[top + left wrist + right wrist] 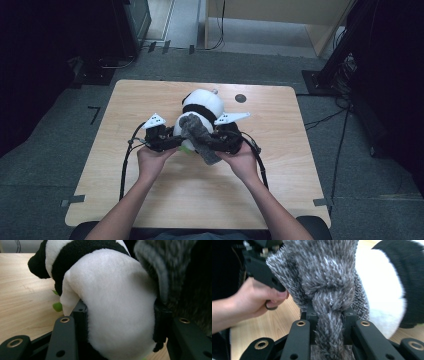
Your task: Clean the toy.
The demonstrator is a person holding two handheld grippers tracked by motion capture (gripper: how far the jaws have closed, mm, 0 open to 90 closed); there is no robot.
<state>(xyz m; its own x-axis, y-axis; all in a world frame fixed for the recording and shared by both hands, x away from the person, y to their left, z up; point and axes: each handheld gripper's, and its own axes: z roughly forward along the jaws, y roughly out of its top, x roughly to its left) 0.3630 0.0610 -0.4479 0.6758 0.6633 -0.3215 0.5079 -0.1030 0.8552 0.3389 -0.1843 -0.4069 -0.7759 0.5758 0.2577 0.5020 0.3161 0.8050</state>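
Note:
A black-and-white plush panda (202,102) lies at the middle of the wooden table (140,100). My left gripper (172,142) comes at it from the left. In the left gripper view its jaws press into both sides of the panda's white body (112,302), so the left gripper (120,322) is shut on it. A grey furry scarf (200,137) drapes over the panda's near side. My right gripper (217,142) holds it from the right. In the right gripper view the scarf (327,277) is knotted and pinched in the shut right gripper (328,317), with the panda (382,290) behind it.
A small green piece (57,306) sits under the panda on the table. A dark round mark (240,98) lies at the table's far right. Cables loop from both grippers over the near table. The person's left hand (254,300) is close to the scarf.

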